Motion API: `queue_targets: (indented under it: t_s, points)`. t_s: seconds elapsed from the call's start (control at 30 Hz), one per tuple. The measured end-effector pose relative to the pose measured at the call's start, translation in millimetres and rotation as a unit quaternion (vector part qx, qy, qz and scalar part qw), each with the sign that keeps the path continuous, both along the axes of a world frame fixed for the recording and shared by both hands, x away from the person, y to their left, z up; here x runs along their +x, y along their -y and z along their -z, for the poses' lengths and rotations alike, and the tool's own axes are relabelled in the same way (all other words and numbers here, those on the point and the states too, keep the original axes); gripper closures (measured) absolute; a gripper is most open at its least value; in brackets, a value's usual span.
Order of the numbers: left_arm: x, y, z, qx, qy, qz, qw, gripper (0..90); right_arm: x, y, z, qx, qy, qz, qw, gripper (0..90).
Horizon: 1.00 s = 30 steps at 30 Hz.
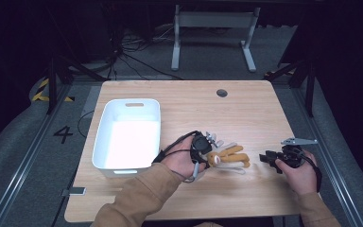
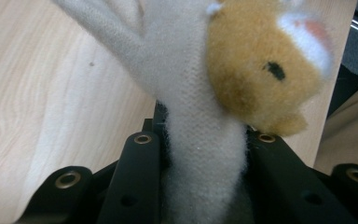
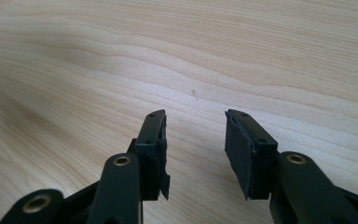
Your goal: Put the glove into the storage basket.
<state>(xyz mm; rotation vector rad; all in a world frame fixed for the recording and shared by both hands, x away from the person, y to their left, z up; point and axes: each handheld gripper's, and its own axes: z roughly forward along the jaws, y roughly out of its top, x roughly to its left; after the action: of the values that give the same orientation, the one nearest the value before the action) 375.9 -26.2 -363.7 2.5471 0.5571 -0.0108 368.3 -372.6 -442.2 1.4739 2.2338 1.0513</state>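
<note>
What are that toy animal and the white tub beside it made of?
Toy animal: soft plush, judging by its fuzzy tan pile and knitted-looking cream limb. White tub: probably moulded plastic, with smooth, slightly glossy walls, rounded corners and a cut-out handle slot.

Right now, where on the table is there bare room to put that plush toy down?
The white bin is empty. Bare wood runs from the bin's right wall to the table hole. It is crowded where the left gripper clamps the plush toy.

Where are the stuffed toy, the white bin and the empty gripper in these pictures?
stuffed toy (image 2: 261,70), left gripper view, on its orange-brown head.
white bin (image 1: 101,137), high view, on its left wall.
right gripper (image 3: 195,140), right gripper view, midway between its open jaw tips, over bare wood.
</note>
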Motion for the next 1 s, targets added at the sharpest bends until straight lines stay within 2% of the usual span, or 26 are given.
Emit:
queue_targets:
  t_s: [0.03,0.1,0.17,0.33,0.43,0.47,0.5,0.57,0.67,0.8,0.87,0.93,1.0]
  points:
    - [0.0,0.0,0.0,0.000,0.000,0.000,1.0000,74.1,0.0,0.0,0.0,0.000,0.000,0.000,1.0000,59.0]
    - [1.5,-6.5,-11.6,-0.006,-0.001,-0.006,1.0000,74.0,2.4,0.5,1.5,-0.003,0.003,-0.005,1.0000,59.4]
    - [1.6,-7.6,-13.9,-0.011,-0.001,-0.008,0.9999,74.0,3.3,0.6,1.5,-0.004,0.004,-0.006,1.0000,59.6]
    - [3.4,-19.8,-34.4,-0.021,-0.008,-0.023,0.9995,73.9,5.8,-0.5,1.4,-0.003,0.004,-0.009,0.9999,59.6]
    - [4.6,-24.2,-40.0,-0.019,-0.004,-0.027,0.9994,73.9,7.1,-1.4,1.6,-0.001,0.004,-0.014,0.9999,59.2]
    - [5.4,-26.4,-42.5,-0.020,-0.005,-0.030,0.9993,73.9,7.9,-2.1,1.7,-0.001,0.003,-0.017,0.9998,58.6]
    - [6.3,-31.1,-47.4,-0.022,-0.007,-0.039,0.9990,73.9,9.9,-4.0,2.8,-0.005,0.003,-0.032,0.9995,58.0]
    - [6.8,-33.6,-49.8,-0.022,-0.007,-0.042,0.9988,73.9,10.6,-4.5,3.0,-0.010,0.002,-0.036,0.9993,58.1]
    - [9.1,-45.1,-57.3,-0.024,-0.009,-0.065,0.9976,73.9,13.4,-5.5,2.3,-0.009,0.006,-0.035,0.9993,58.3]
    - [11.9,-55.5,-61.2,-0.024,-0.007,-0.082,0.9963,73.9,15.6,-5.5,1.2,-0.008,0.008,-0.037,0.9992,58.4]
    - [12.9,-65.0,-64.1,-0.028,-0.008,-0.102,0.9944,73.8,19.1,-7.2,0.3,-0.017,0.011,-0.044,0.9988,58.6]
    - [13.2,-68.6,-65.0,-0.029,-0.008,-0.108,0.9937,73.8,20.4,-7.7,0.0,-0.018,0.012,-0.044,0.9988,58.6]
    - [13.8,-79.3,-67.4,-0.029,-0.008,-0.124,0.9918,73.8,25.3,-10.1,-1.6,-0.020,0.016,-0.048,0.9985,58.8]
